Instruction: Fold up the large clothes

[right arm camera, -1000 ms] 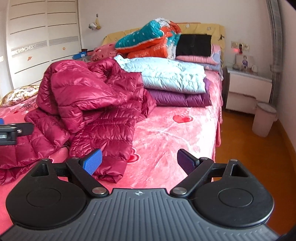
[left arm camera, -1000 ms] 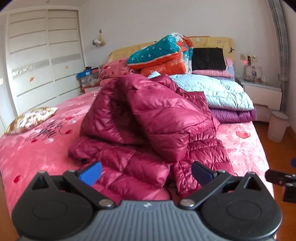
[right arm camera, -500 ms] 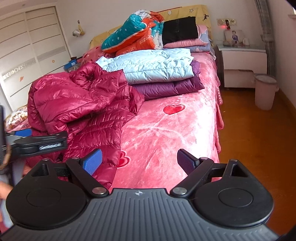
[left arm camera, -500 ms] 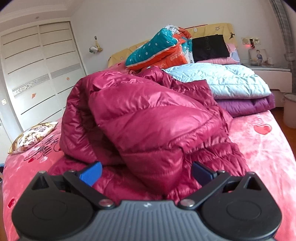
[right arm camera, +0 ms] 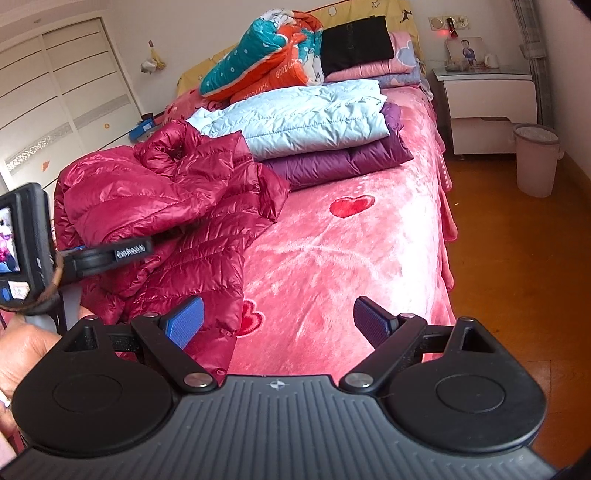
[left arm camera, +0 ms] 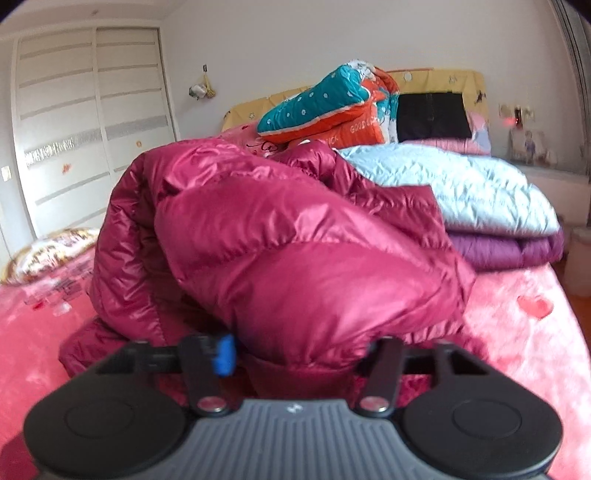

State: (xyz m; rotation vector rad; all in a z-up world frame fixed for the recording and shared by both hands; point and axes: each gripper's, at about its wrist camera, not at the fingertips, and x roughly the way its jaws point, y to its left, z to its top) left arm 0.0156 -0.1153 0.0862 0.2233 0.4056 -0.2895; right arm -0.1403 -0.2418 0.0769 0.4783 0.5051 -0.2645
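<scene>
Pinching a puffy fold of the crimson down jacket (left arm camera: 295,266), my left gripper (left arm camera: 299,350) has just been closing, with the fabric bulging between its jaws. The jacket lies heaped on the pink bedspread (right arm camera: 351,258). My right gripper (right arm camera: 277,321) hangs spread wide above the bedspread, holding nothing.

Soft, even daylight in both views, no hard shadows. Left wrist view is motion-blurred overall: the glossy crimson quilted down jacket (left arm camera: 295,258) smears, and the white panelled wardrobe doors (left arm camera: 92,129) look soft. Right wrist view is sharper; stitching on the jacket (right arm camera: 166,206) reads clearly. Sheen highlights on the jacket's folds. The red wall indicator light (right arm camera: 441,34) blooms slightly. Strong fisheye bending at the edges, dark vignette in corners.
</scene>
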